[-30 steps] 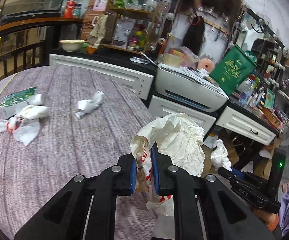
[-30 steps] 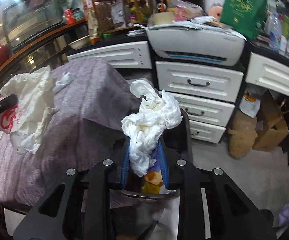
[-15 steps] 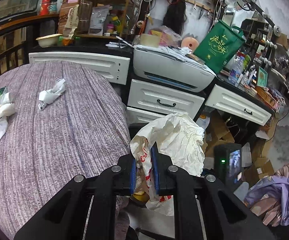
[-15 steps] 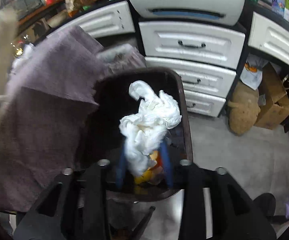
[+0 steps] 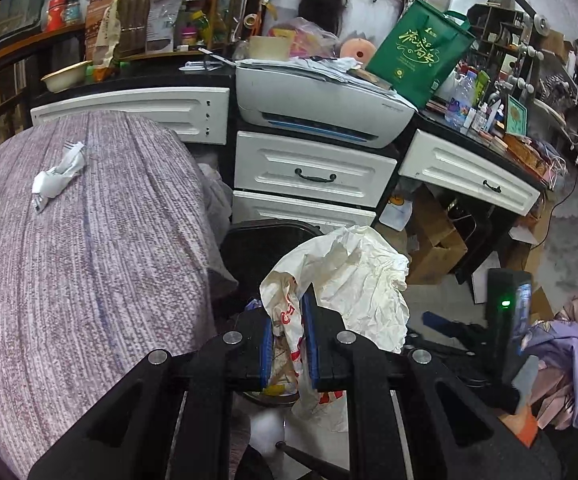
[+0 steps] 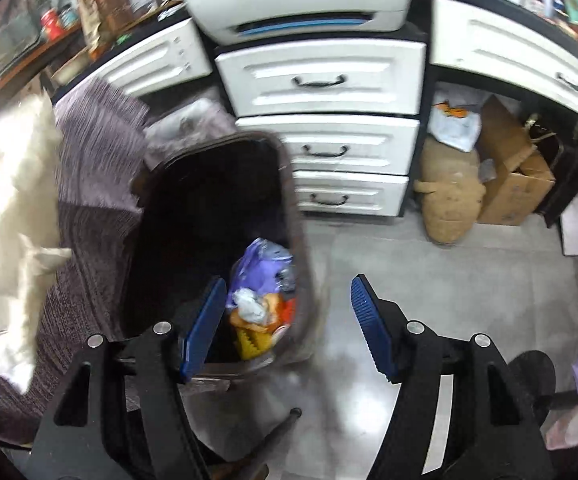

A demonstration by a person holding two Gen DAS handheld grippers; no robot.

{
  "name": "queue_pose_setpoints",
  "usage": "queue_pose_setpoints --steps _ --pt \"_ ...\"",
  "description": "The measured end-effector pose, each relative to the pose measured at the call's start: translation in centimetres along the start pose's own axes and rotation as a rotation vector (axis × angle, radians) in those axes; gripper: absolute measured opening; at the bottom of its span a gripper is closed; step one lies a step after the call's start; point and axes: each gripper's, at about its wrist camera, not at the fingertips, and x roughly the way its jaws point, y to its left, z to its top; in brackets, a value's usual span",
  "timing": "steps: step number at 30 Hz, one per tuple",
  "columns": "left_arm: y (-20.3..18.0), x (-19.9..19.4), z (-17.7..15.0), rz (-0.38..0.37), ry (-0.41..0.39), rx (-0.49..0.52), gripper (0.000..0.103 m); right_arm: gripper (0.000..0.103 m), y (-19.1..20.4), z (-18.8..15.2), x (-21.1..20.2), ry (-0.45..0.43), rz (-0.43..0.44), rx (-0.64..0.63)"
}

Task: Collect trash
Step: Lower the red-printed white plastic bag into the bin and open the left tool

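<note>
The left gripper (image 5: 289,340) is clamped on a crumpled white plastic bag (image 5: 349,276) above the dark trash bin (image 6: 289,184) beside the bench (image 5: 89,240). The right gripper (image 6: 285,328) hangs wide apart and empty over the bin's trash (image 6: 261,300).

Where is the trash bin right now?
In the right wrist view the bin stands on the floor, between the purple-covered table and the white drawers.
</note>
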Motion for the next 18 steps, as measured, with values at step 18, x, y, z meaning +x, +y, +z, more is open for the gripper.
queue_pose_setpoints --steps 18 --pt "-2.8 7.9 0.2 0.065 0.153 0.077 0.014 0.074 -4.3 0.0 -6.2 -0.119 -0.028 0.092"
